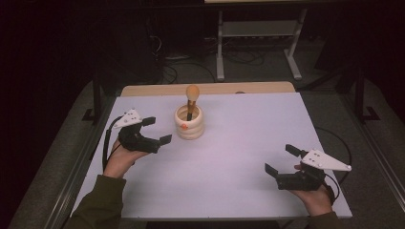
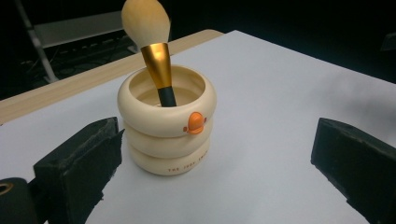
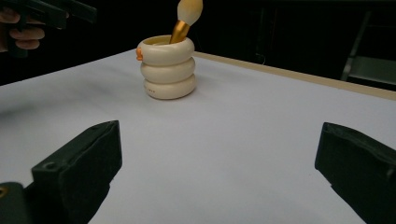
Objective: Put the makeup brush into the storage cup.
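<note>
From the high view we see a white desk with a cream ringed holder standing in its far-left part, and a makeup brush standing in it with the round head up. The left hand-held gripper is just beside the holder, on its left, with the jaws wide apart and nothing between them. The right hand-held gripper is well apart from the holder, near the front right of the desk — also with jaws spread and empty.

In the left gripper view the holder stands close ahead, nearer to the left jaw than to the right one but not touching it. The brush leans in it, and a small orange beak is on the top ring.

In the right gripper view the holder is far ahead, toward the left, and the brush leans to the right. The left hand-held gripper shows at the upper left corner.
</note>
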Tool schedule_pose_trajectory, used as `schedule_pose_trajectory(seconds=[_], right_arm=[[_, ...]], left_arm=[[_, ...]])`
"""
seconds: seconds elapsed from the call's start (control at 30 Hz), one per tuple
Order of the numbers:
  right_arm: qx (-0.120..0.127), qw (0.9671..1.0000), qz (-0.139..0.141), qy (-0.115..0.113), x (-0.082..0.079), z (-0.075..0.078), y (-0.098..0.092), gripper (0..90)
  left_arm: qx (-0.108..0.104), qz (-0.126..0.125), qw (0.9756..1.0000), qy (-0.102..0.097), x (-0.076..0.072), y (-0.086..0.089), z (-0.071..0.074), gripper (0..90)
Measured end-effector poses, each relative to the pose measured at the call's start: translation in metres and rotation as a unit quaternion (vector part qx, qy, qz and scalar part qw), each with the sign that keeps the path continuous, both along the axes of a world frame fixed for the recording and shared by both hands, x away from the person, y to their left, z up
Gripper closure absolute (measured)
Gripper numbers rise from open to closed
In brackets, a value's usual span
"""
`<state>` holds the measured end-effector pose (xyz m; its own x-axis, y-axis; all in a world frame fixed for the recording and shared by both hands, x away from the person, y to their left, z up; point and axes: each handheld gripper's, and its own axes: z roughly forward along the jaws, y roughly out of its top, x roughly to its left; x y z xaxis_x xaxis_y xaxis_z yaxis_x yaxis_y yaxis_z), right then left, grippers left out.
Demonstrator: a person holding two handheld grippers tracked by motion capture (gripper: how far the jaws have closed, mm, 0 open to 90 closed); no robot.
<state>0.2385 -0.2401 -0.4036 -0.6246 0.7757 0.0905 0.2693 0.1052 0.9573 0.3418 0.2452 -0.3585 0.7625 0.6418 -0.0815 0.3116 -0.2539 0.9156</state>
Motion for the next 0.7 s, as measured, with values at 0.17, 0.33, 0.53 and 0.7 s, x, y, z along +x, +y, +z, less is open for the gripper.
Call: schedule_pose_trajectory(seconds=[0.17, 0.33, 0.53, 0.7], right_arm=[[0.001, 1.0, 0.001, 0.001, 0.0, 0.0, 0.001, 0.0], [0.0, 1.0, 0.002, 0.0, 0.001, -0.001, 0.001, 0.0], [-0.001, 1.0, 0.002, -0.001, 0.001, -0.001, 0.0, 0.0], [0.0, 1.0, 0.002, -0.001, 0.001, -0.001, 0.0, 0.0]], left_arm=[[-0.004, 0.003, 1.0, 0.0, -0.005, 0.005, -0.001, 1.8], [-0.003, 0.005, 1.0, 0.0, -0.012, 0.01, -0.004, 1.8], [-0.002, 0.007, 1.0, -0.002, -0.023, 0.016, -0.008, 1.8], [-0.011, 0.008, 0.9999, -0.007, -0.033, 0.021, -0.011, 1.7]])
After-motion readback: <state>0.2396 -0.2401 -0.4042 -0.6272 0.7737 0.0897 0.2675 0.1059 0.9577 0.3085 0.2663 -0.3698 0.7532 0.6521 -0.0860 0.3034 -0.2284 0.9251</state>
